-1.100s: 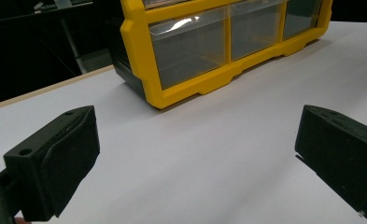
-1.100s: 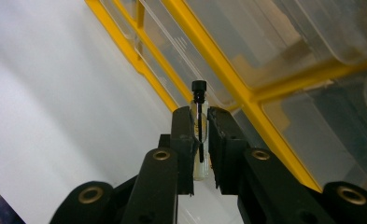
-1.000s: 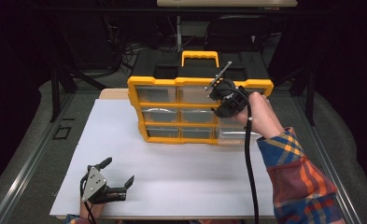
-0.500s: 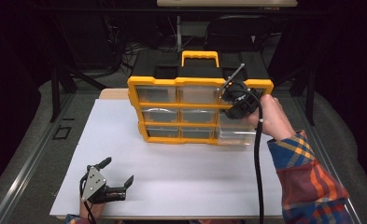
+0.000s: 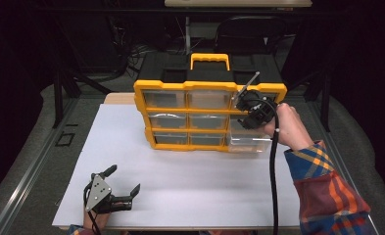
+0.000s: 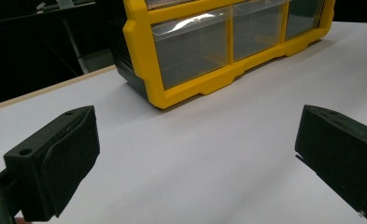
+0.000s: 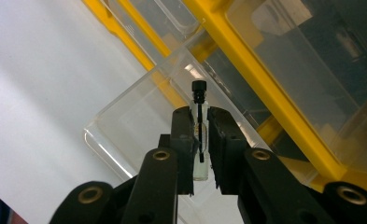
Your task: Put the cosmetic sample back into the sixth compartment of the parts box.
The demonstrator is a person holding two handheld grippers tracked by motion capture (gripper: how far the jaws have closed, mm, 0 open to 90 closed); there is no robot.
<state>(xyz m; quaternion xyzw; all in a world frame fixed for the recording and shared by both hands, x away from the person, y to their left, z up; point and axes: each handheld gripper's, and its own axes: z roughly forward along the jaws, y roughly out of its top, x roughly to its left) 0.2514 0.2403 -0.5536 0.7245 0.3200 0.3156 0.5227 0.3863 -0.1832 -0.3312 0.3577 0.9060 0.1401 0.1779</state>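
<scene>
A yellow-framed organizer (image 5: 190,86) with clear drawers stands upright at the back of the white table top (image 5: 190,186). Its bottom right drawer (image 5: 249,142) is pulled out. My right gripper (image 5: 244,108) hovers over that drawer, in front of the organizer's right column. In the right gripper view the right gripper (image 7: 200,122) is shut on a small glass vial (image 7: 199,95) with a black cap, held above the open clear drawer (image 7: 134,116). My left gripper (image 5: 122,180) rests open near the table's front left, with nothing between its jaws (image 6: 197,163). It faces the organizer (image 6: 146,56).
The organizer has a yellow carry handle (image 5: 209,59) on top and a black back. Dark stands and cables fill the space behind the table. A black cable (image 5: 273,176) trails from the right gripper along the plaid sleeve (image 5: 327,186).
The right gripper with the vial has moved right and slightly down, from the organizer's middle toward its right column. The left gripper has stayed put.
</scene>
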